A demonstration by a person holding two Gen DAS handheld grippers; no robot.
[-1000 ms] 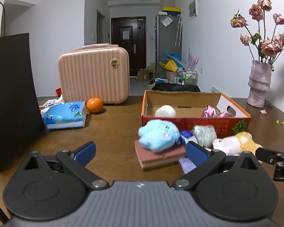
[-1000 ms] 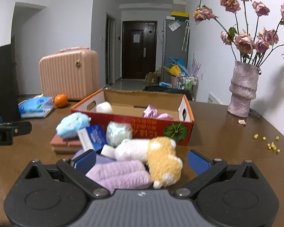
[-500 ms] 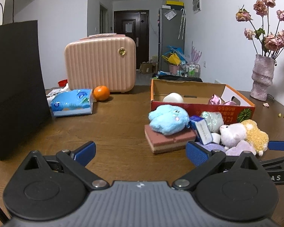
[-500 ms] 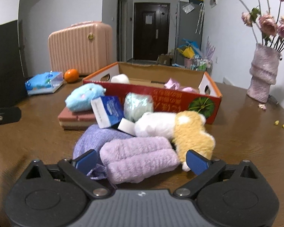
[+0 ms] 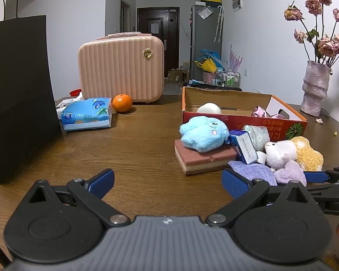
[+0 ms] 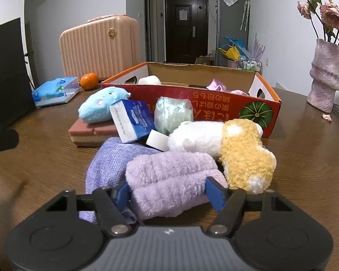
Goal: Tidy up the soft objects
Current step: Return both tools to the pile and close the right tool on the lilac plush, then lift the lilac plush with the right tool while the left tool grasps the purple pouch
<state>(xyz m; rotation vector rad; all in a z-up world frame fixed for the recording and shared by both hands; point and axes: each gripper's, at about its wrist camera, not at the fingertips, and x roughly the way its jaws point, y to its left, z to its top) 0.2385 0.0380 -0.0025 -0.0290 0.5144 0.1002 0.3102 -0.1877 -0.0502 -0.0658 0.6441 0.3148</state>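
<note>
A pile of soft things lies on the brown table before an orange cardboard box [image 6: 269,108]. My right gripper [image 6: 169,192] has closed its jaws on a fluffy lilac towel roll [image 6: 171,180], which also shows in the left wrist view [image 5: 290,174]. Beside it lie a purple cloth [image 6: 110,164], a white and yellow plush [image 6: 237,151], a blue plush [image 6: 101,106] on a layered sponge [image 6: 90,133], a blue tissue pack [image 6: 133,119] and a shiny wrapped bundle [image 6: 173,113]. My left gripper [image 5: 167,180] is open and empty over bare table, left of the pile.
A black paper bag [image 5: 18,94] stands at the left. Behind are a pink case [image 5: 122,65], an orange [image 5: 122,103] and a blue tissue packet [image 5: 88,117]. A vase of dried roses [image 5: 315,90] stands at the right. The box holds a white ball [image 5: 209,108] and pink fabric [image 5: 260,111].
My right gripper moved forward and down and closed on the lilac towel roll. My left gripper drew back and left from the pile and stayed open.
</note>
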